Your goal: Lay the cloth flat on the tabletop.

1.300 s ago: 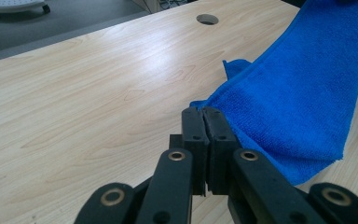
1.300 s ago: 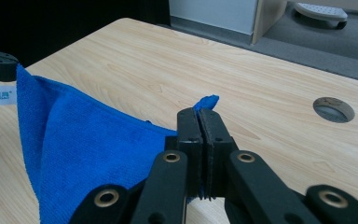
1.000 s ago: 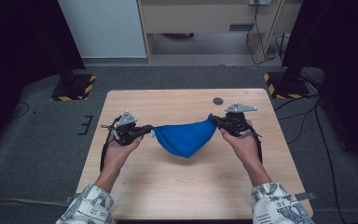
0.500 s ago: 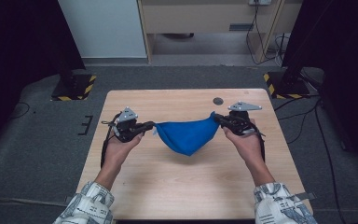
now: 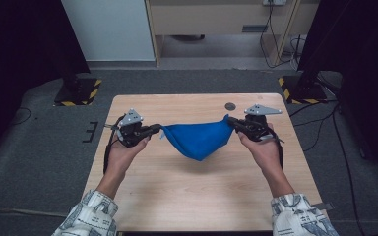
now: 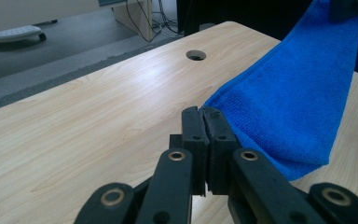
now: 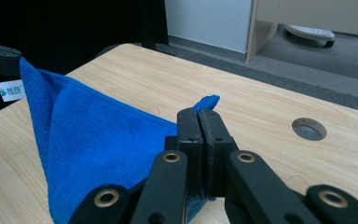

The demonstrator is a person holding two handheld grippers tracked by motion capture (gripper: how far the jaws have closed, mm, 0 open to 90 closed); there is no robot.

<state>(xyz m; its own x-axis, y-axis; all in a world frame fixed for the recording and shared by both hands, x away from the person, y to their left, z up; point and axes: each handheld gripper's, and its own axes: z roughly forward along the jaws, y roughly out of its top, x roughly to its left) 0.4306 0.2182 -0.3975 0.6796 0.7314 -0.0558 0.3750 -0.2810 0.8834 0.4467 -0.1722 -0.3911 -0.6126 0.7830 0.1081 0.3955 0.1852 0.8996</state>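
Blue cloth (image 5: 199,140) slung between left gripper (image 5: 153,131) and right gripper (image 5: 231,121) — both jaws clamped on its corners

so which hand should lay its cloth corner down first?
Probably left: left gripper sits nearer the table's edge; right gripper is by the hole. Both clamp the blue cloth.

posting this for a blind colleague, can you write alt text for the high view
Seen from above, a person holds a blue cloth stretched over a wooden table, its corners clamped in the left hand-held gripper and right hand-held gripper. The cloth sags to a point between them.
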